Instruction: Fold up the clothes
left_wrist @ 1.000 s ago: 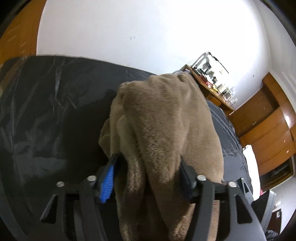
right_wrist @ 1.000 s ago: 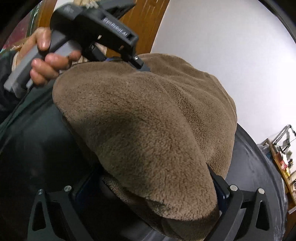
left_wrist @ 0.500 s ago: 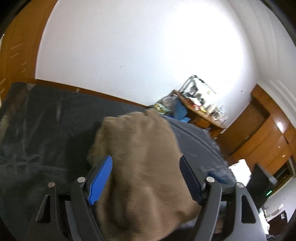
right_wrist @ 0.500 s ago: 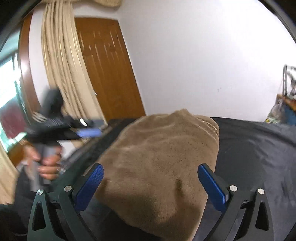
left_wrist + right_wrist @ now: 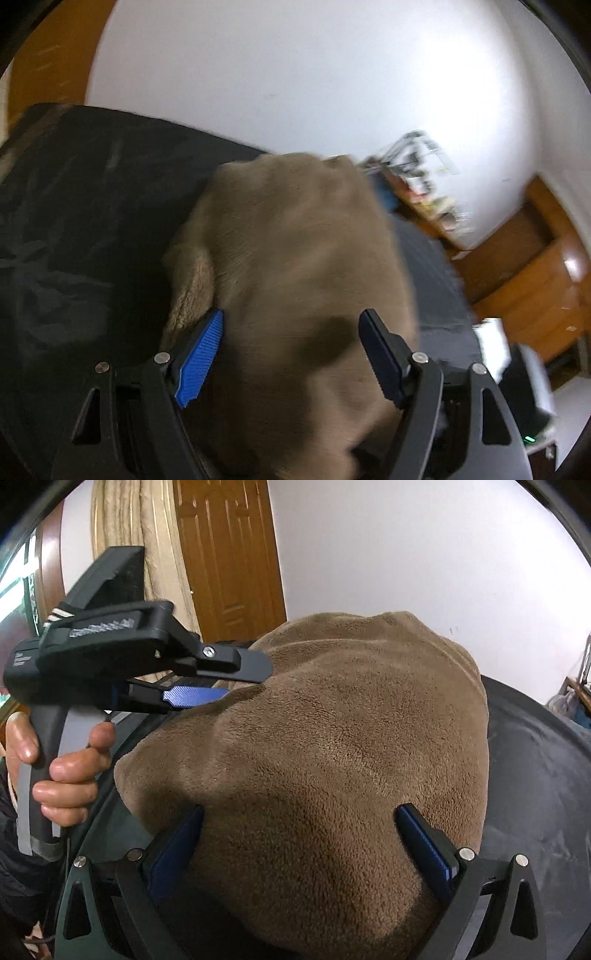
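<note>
Brown fleece garment [image 5: 332,760] heaped on black bed cover [image 5: 74,229]. Left tool [image 5: 291,354] spread apart over it; right tool [image 5: 299,849] apart too, straddling the fleece.

plain tan-brown fleece garment [image 5: 332,760], black bed cover [image 5: 74,229] with faint streaks, black left claw [image 5: 291,354] with ribbed bright blue pads [image 5: 199,358], white wall [image 5: 295,81], orangey-brown wood door [image 5: 229,554], beige curtain [image 5: 129,520]
</note>
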`<action>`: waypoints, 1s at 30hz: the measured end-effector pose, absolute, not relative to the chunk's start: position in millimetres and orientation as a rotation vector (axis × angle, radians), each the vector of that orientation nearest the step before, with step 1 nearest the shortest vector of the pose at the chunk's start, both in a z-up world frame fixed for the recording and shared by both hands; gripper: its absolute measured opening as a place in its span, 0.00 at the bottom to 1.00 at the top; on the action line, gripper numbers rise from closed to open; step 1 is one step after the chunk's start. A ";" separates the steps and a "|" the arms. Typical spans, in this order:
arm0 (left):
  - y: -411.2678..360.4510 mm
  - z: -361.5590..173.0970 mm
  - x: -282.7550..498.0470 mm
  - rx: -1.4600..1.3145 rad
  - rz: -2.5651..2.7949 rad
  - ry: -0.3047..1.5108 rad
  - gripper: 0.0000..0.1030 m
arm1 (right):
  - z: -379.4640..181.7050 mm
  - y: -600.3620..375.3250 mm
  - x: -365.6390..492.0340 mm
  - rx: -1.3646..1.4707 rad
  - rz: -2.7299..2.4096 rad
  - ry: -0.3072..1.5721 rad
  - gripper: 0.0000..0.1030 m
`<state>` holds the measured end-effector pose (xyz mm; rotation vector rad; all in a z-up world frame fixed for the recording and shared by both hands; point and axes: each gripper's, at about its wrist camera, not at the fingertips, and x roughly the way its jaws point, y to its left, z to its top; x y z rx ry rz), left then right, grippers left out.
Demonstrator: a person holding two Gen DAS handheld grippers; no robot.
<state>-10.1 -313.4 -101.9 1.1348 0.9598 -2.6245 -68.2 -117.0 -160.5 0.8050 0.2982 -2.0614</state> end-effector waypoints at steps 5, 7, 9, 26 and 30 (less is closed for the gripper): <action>-313.2 -75.6 0.3 1.024 -2.660 1.039 0.76 | -162.4 -106.8 -69.8 0.784 -2.061 0.280 1.00; -306.0 -52.7 3.4 0.951 -2.721 1.031 0.77 | -162.5 -103.1 -71.3 0.783 -2.058 0.272 1.00; -295.4 -31.7 2.1 0.897 -2.789 1.025 0.77 | -162.4 -99.1 -73.2 0.783 -2.054 0.261 1.00; -285.2 -108.4 -57.4 1.010 -2.694 0.990 0.67 | -162.2 -57.3 -84.1 0.764 -1.989 0.168 1.00; -299.6 -107.7 -38.1 0.939 -2.744 1.095 0.67 | -162.8 -51.6 -85.2 0.763 -1.984 0.182 1.00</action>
